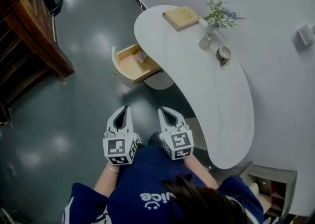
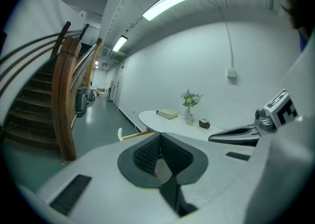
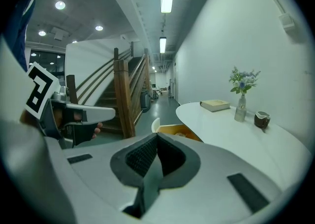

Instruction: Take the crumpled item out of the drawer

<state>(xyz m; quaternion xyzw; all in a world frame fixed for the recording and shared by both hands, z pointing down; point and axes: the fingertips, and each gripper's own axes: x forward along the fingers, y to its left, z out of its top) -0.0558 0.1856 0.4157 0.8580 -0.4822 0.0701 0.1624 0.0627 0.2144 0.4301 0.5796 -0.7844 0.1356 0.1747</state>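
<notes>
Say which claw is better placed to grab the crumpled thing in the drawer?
Probably the left claw: it lines up with the drawer holding the crumpled item; the right claw faces the table.

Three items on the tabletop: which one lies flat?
The tan book, flat at the far end of the white table. The vase holding flowers and the cup both stand upright, further along the tabletop.

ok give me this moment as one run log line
phase: pre-grasp | drawer: open | crumpled item: in drawer, untouched | left gripper: shut, empty, short of drawer | right gripper: shut, empty, short of drawer
</notes>
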